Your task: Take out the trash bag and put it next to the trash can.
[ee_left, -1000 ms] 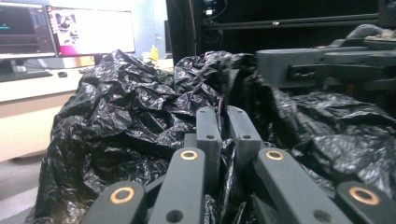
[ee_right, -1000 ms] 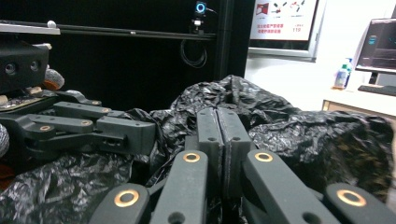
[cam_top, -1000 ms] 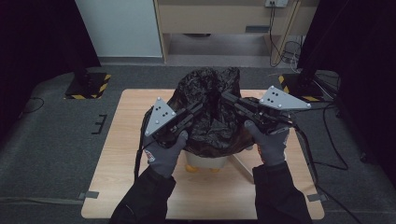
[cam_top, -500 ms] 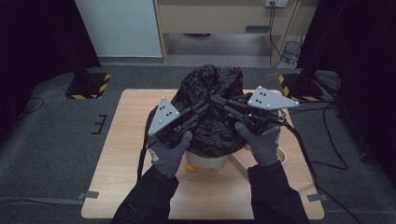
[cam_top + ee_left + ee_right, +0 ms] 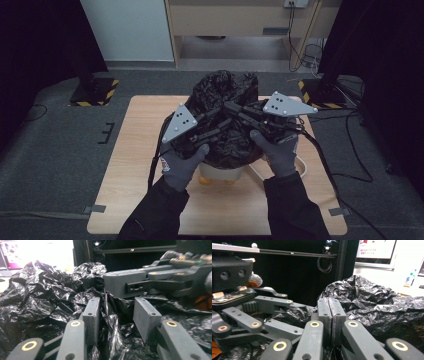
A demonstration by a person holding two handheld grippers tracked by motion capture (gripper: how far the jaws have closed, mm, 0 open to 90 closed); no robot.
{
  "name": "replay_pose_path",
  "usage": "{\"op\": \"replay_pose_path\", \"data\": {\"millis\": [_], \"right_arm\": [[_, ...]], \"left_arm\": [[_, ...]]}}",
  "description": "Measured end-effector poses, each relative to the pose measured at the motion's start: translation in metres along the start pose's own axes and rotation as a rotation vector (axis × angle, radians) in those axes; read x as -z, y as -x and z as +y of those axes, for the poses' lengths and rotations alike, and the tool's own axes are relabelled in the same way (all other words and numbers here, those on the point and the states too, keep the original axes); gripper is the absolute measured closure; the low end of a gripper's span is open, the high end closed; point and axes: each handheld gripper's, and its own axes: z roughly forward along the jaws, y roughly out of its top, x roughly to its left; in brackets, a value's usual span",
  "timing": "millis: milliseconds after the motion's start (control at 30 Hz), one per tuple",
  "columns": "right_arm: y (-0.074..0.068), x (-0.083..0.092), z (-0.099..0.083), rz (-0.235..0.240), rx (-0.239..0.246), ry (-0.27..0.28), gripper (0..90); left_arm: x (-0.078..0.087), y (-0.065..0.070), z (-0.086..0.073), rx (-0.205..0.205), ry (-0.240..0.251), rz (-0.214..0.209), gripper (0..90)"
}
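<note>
High view: black plastic bag (image 5: pixel 227 120) is being worked mid-table over a white bin (image 5: pixel 222 172), left gripper (image 5: pixel 220 125) and right gripper (image 5: pixel 231 107) meeting on top. Left gripper view: jaws have just been opening, now part open, a crinkled fold (image 5: pixel 111 322) standing loose between them. Right gripper view: jaws are being kept clamped on thin film (image 5: pixel 331 315). Likely light, limp, slippery, tearable; bunched folds are best pinched.

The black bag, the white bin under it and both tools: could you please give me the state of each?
Black bag: crumpled, draped over the bin.
White bin: upright on the table, mostly covered.
Left tool: jaws just opening, a bag fold loose between them.
Right tool: shut; whether it pinches bag film is unclear.
</note>
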Motion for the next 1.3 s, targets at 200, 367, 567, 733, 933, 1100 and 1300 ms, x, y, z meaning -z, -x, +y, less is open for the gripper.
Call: {"op": "replay_pose_path", "data": {"millis": [200,367,567,733,933,1100,1300], "right_arm": [[0.000,0.001,0.000,0.021,-0.013,-0.010,89.2],[0.000,0.001,0.001,0.038,-0.024,-0.014,89.2],[-0.001,0.000,0.000,0.063,-0.032,-0.030,88.8],[-0.001,0.001,0.000,0.063,-0.036,-0.027,85.7],[0.002,0.005,0.003,0.035,-0.038,-0.001,64.7],[0.012,0.016,0.010,-0.058,-0.012,0.011,50.7],[0.029,0.035,0.011,-0.185,-0.032,0.044,43.9]], "left_arm": [[-0.002,0.003,-0.001,-0.056,-0.020,0.024,56.4],[-0.004,0.006,-0.001,-0.089,-0.029,0.048,59.3],[-0.005,0.009,-0.002,-0.107,-0.038,0.076,72.6],[-0.005,0.009,-0.004,-0.092,-0.031,0.093,83.5],[-0.004,0.007,-0.003,-0.072,-0.029,0.092,87.7],[-0.003,0.007,-0.003,-0.062,-0.029,0.093,87.9],[0.001,0.005,-0.002,-0.046,-0.018,0.092,88.4]]}}
